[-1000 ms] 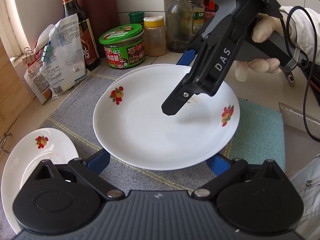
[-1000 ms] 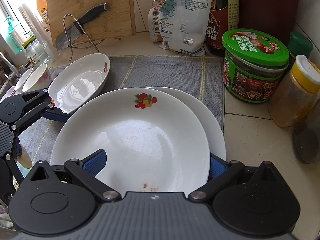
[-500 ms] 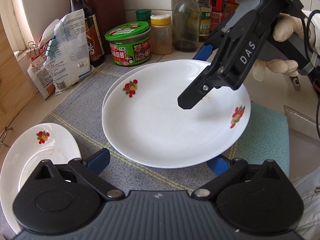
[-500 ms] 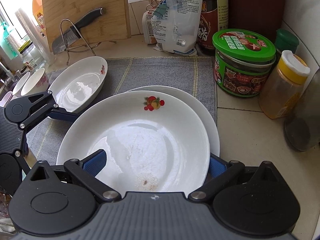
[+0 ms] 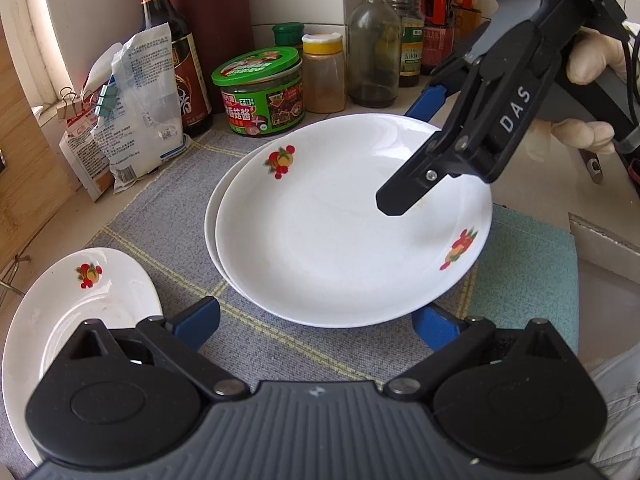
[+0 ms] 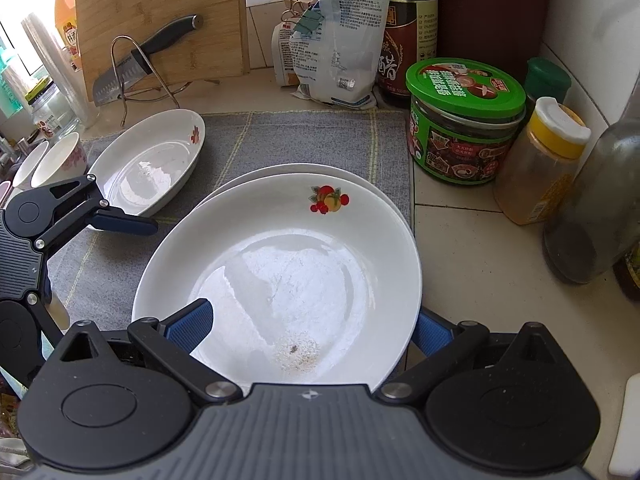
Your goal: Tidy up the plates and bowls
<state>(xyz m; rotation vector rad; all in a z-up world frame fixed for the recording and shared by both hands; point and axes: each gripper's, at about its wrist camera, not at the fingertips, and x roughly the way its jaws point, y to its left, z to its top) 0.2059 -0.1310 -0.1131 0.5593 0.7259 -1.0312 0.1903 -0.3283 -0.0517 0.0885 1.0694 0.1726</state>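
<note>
Right gripper fingers clamp the white fruit-printed round plate above a matching lower plate; left gripper spread wide, empty.

Location: a home kitchen. A tiled table is carrying sauce bottles, a green-lidded jar, a spice shaker and clipped food bags. A cutting board and knife are standing against the wall beside plates and bowls.

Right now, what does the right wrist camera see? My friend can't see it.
A white plate sits between the right hand-held gripper's blue fingers, on top of another plate on a grey mat. An oval dish lies left, jars right.
</note>
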